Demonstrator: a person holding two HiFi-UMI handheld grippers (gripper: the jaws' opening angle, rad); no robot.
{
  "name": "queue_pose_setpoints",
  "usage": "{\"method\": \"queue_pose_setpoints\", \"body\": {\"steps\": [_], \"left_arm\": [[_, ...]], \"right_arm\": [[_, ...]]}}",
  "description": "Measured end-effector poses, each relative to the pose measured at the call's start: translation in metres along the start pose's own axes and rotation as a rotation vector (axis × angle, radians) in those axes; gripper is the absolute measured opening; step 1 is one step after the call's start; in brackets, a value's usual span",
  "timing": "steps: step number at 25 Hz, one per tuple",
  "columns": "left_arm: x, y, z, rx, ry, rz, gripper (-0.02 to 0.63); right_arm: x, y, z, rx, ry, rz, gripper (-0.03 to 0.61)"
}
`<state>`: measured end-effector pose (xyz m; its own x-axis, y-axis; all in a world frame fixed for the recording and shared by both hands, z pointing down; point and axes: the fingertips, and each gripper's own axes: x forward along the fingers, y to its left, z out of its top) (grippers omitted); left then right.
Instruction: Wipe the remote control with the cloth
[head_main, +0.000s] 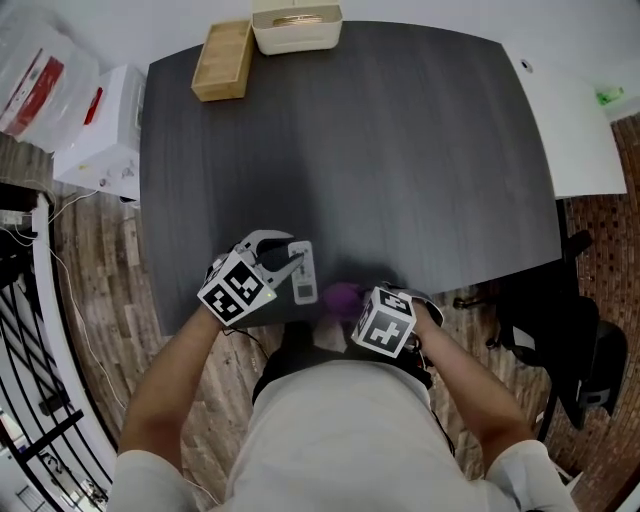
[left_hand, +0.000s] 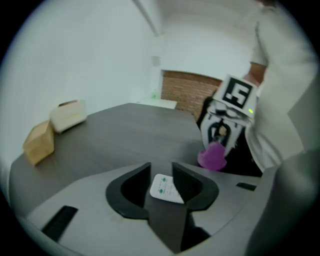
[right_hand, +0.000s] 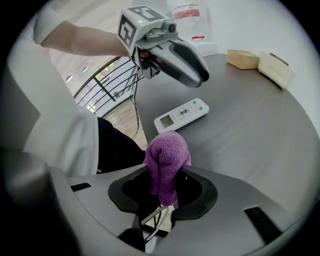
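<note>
My left gripper (head_main: 292, 255) has its jaws a little apart. The end of the white remote control (head_main: 304, 272) shows in the gap between them, closer to one jaw than the other, with open space on its other side, so the pads are not pressing on it. I cannot tell whether the nearer jaw brushes the remote. From my right gripper's view the remote lies flat on the dark table (head_main: 400, 150), buttons and small screen facing up. The left gripper hangs over the remote's far end with its tips pointing down at it. My right gripper (right_hand: 165, 172) is clamped on the purple cloth (right_hand: 166, 160), which bunches up out of the jaws into a rounded wad ahead of the tips. That wad sits just short of the remote's screen end, near it but apart from it. The two grippers face each other across the remote, close to the table edge nearest my body. Well beyond both tools, at the far edge of the table, a wooden box (head_main: 224, 60) and a white container (head_main: 296, 27) stand side by side.
</note>
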<state>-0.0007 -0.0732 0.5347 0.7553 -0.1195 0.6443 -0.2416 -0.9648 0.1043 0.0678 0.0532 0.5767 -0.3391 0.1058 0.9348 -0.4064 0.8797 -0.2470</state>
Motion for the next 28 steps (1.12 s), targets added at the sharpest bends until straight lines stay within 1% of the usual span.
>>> {"method": "queue_pose_setpoints", "body": {"steps": [1,2,4,5,6,8,9,11,13,14,16,18,19,21,23,24,28], "left_arm": [[-0.001,-0.009,-0.005,0.118,0.043,-0.055,0.157],[0.0,-0.02,-0.013,0.236,0.102,-0.116,0.224],[0.001,-0.039,-0.036,0.479,0.242,-0.228,0.305],[0.002,-0.046,-0.047,0.605,0.309,-0.273,0.333],[0.004,-0.05,-0.056,0.731,0.365,-0.312,0.344],[0.008,-0.055,-0.066,0.963,0.435,-0.379,0.358],[0.011,-0.055,-0.067,1.06,0.457,-0.408,0.36],[0.018,-0.053,-0.067,1.207,0.497,-0.46,0.362],[0.026,-0.05,-0.068,1.298,0.537,-0.504,0.364],[0.03,-0.049,-0.068,1.321,0.556,-0.521,0.364],[0.037,-0.047,-0.07,1.315,0.595,-0.541,0.364],[0.04,-0.046,-0.076,1.257,0.637,-0.537,0.363],[0.04,-0.045,-0.08,1.209,0.656,-0.525,0.362],[0.039,-0.041,-0.082,1.07,0.681,-0.475,0.331],[0.037,-0.036,-0.082,0.892,0.693,-0.392,0.288],[0.035,-0.034,-0.083,0.801,0.696,-0.338,0.267],[0.029,-0.023,-0.084,0.456,0.691,-0.096,0.255]], "right_arm": [[-0.001,-0.002,-0.002,0.01,-0.001,-0.006,0.123],[-0.003,-0.003,-0.004,0.017,-0.003,-0.011,0.123],[-0.005,-0.004,-0.006,0.031,-0.008,-0.017,0.123],[-0.006,-0.004,-0.008,0.037,-0.01,-0.02,0.123],[-0.006,-0.004,-0.009,0.043,-0.011,-0.023,0.123],[-0.007,-0.004,-0.01,0.05,-0.014,-0.028,0.123],[-0.007,-0.003,-0.011,0.054,-0.015,-0.03,0.123],[-0.008,-0.002,-0.012,0.062,-0.014,-0.033,0.123],[-0.008,0.0,-0.014,0.073,-0.016,-0.033,0.123],[-0.008,0.001,-0.015,0.079,-0.017,-0.033,0.123],[-0.008,0.001,-0.017,0.097,-0.022,-0.037,0.123],[-0.009,-0.001,-0.02,0.119,-0.03,-0.048,0.124],[-0.01,-0.003,-0.022,0.131,-0.035,-0.056,0.124],[-0.011,-0.009,-0.025,0.16,-0.049,-0.076,0.123],[-0.013,-0.017,-0.026,0.197,-0.067,-0.1,0.123],[-0.015,-0.021,-0.024,0.214,-0.078,-0.113,0.123],[-0.021,-0.038,-0.004,0.242,-0.12,-0.169,0.123]]}}
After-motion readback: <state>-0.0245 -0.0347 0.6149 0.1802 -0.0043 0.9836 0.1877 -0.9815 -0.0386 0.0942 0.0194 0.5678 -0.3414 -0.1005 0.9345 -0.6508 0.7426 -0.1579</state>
